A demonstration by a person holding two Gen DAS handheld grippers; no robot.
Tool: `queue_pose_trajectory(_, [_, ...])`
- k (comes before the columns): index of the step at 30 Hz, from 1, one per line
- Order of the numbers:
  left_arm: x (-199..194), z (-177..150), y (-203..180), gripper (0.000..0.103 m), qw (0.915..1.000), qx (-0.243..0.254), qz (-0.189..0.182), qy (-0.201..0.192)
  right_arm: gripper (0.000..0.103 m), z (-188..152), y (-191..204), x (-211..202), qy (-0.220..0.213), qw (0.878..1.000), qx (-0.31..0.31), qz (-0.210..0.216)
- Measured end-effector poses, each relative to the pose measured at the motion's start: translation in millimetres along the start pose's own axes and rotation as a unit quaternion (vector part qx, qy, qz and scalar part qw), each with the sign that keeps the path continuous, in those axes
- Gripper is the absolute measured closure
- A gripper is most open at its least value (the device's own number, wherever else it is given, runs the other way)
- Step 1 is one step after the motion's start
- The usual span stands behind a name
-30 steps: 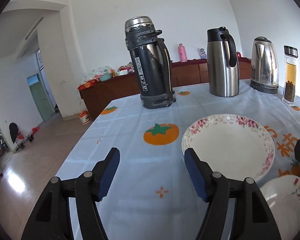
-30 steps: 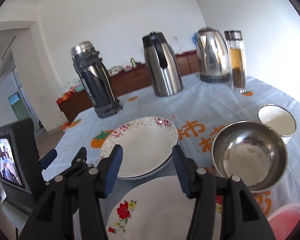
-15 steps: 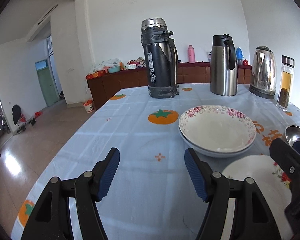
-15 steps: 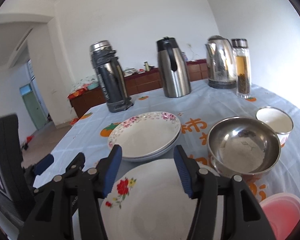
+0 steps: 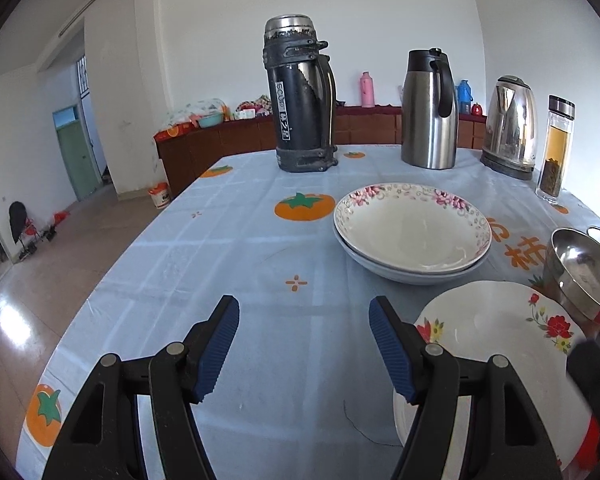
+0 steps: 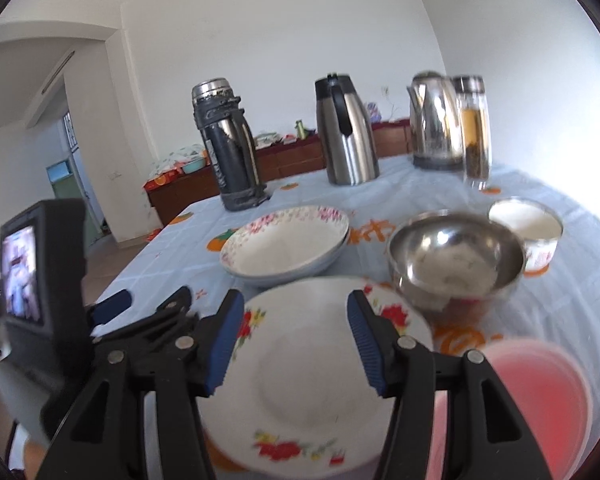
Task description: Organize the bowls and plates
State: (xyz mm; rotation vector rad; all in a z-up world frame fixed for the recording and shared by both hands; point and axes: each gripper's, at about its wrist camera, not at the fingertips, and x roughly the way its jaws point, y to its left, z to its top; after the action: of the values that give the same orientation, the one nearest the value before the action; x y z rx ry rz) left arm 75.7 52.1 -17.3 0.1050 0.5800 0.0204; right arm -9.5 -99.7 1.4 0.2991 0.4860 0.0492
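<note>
I hold a gripper in each hand over a table (image 5: 204, 264) covered in a pale blue cloth printed with orange fruit.

My left gripper (image 5: 304, 322) hangs above bare cloth, its blue fingers (image 5: 220, 344) spread wide with nothing between them. My right gripper (image 6: 296, 318) has its fingers about half spread, one on each side of a white plate (image 6: 300, 384) with red flowers as I look along them; they grip nothing, and I cannot tell whether they touch it.

Beyond that plate sit two shallow bowls (image 5: 412, 232), one nested inside the other, the top one rimmed with pink blossoms and empty. To their right is a steel bowl (image 6: 456, 260) with a whitish smear in its bottom. Just behind it is a white cup (image 6: 526, 236) with a white inside; whether it holds anything I cannot tell. A pink tub (image 6: 536, 404) lies blurred at my near right.

Along the far side stand a black flask (image 5: 300, 100), a steel jug (image 5: 430, 110), a kettle (image 5: 510, 128) and a glass bottle (image 5: 556, 148) holding amber liquid with dark leaves at the bottom.

Since a second ago both grippers have drawn back towards me: the nested bowls, then right at my left fingers, now lie well ahead, and the flowered plate fills far more of my right view. Both pairs of fingers are spread about as they were.
</note>
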Motion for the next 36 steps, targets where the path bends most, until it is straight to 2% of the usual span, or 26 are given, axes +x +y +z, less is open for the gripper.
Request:
queue_pose_trajectory(8, [-5.2, 0.2, 0.5, 0.033, 0.9998, -0.004, -0.019, 0.005, 0.047, -17.8, 0.4, -3.3, 0.047, 0.999, -0.01, 0.008])
queue_pose_trajectory(19, [-1.1, -1.1, -9.8, 0.033, 0.9993, 0.017, -0.029, 0.017, 0.049, -20.9, -11.8, -7.6, 0.062, 0.998, 0.003, -0.018])
queue_pose_trajectory(27, [0.3, -1.3, -8.8, 0.033, 0.9992, 0.015, -0.031, 0.021, 0.049, -20.3, -16.2, -9.6, 0.065, 0.997, 0.001, -0.041])
queue_pose_trajectory(36, [2.1, -2.9, -13.9, 0.033, 0.9979, 0.018, -0.053, 0.032, 0.049, -17.2, -29.0, -13.4, 0.06, 0.996, 0.015, -0.069])
